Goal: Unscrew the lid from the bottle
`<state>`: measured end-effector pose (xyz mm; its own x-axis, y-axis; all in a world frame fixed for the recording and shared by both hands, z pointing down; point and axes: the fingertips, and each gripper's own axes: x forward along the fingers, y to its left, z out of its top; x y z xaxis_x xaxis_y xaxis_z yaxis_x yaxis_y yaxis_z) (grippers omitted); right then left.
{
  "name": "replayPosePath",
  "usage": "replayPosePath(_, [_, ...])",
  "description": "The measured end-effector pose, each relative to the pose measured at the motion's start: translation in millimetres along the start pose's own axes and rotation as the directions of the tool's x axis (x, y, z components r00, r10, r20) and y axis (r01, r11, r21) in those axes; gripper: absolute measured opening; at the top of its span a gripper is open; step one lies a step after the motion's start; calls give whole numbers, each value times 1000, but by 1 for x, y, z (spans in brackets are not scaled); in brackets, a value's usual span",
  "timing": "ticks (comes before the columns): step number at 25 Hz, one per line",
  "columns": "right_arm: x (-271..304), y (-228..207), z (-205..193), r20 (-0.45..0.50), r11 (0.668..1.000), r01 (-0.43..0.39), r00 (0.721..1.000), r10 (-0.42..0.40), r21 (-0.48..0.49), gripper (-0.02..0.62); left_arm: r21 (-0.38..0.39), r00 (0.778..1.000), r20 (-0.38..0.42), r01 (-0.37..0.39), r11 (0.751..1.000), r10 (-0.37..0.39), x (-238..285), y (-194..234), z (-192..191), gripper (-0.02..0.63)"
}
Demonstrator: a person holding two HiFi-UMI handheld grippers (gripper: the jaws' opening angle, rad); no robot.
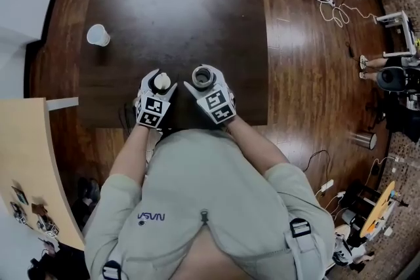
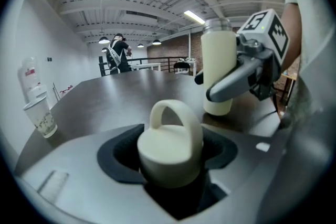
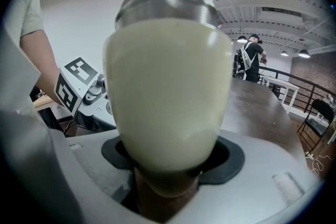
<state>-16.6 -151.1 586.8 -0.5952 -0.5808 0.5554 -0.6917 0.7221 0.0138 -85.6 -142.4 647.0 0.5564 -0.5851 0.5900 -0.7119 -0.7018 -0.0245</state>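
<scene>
My left gripper (image 1: 159, 85) is shut on a cream lid (image 2: 170, 145) with a loop handle; the lid is off the bottle and sits upright between the dark pads. To its right, my right gripper (image 1: 205, 80) is shut on the cream bottle (image 3: 168, 86), gripping low on the body. The bottle (image 2: 218, 71) stands upright with its steel neck bare, and its mouth (image 1: 203, 76) shows open from above. Both grippers are side by side over the near edge of the dark table (image 1: 177, 3). I cannot tell whether the bottle's base touches the table.
A white paper cup (image 1: 98, 35) stands at the table's left, far from both grippers. Wooden floor with cables (image 1: 331, 6) and chairs lies to the right. A light wooden board (image 1: 33, 160) is at the left. A person (image 2: 119, 52) stands far beyond the table.
</scene>
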Motion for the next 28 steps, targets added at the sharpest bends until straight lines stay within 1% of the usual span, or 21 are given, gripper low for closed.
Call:
replayPosePath(4, [-2, 1, -9, -7, 1000, 0, 1000, 0, -5, 301, 0, 999, -38, 6, 1000, -6, 3, -3, -3, 288])
replayPosePath(8, [-4, 2, -11, 4, 1000, 2, 1000, -2, -6, 301, 28, 995, -98, 26, 999, -23, 6, -7, -9, 288])
replayPosePath(12, [-6, 7, -15, -3, 999, -13, 1000, 13, -32, 301, -13, 991, -122, 43, 999, -45, 4, -4, -10, 287])
replayPosePath(18, [-7, 12, -16, -11, 999, -27, 1000, 27, -46, 307, -48, 982, -170, 81, 995, -89, -4, 4, -9, 294])
replayPosePath(19, [-6, 14, -16, -15, 998, -36, 999, 35, -42, 321, -52, 980, -175, 83, 995, -91, -5, 6, -10, 300])
replayPosePath(20, [-7, 16, -16, -18, 998, -46, 999, 45, -32, 332, -52, 980, -177, 83, 995, -91, -6, 7, -11, 327])
replayPosePath(21, [-8, 19, -16, -19, 998, -54, 998, 54, -24, 336, -51, 981, -174, 81, 995, -89, -9, 9, -12, 352])
replayPosePath(23, [-14, 22, -19, -20, 998, -66, 998, 66, -18, 344, -57, 988, -138, 61, 997, -68, -17, 16, -11, 357])
replayPosePath(24, [-18, 22, -22, -22, 997, -69, 997, 68, -19, 345, -73, 992, -114, 44, 996, -53, -23, 21, -9, 357])
replayPosePath(25, [-24, 22, -25, -24, 998, -69, 997, 68, -13, 345, -99, 995, -90, 27, 995, -36, -32, 25, -8, 357])
replayPosePath(27, [-37, 21, -33, -22, 998, -63, 998, 64, 31, 345, -165, 999, -35, -16, 986, 11, -56, 32, -5, 356])
replayPosePath(28, [-44, 20, -35, -17, 996, -57, 998, 59, 61, 345, -204, 999, -7, -40, 978, 40, -70, 34, -3, 338])
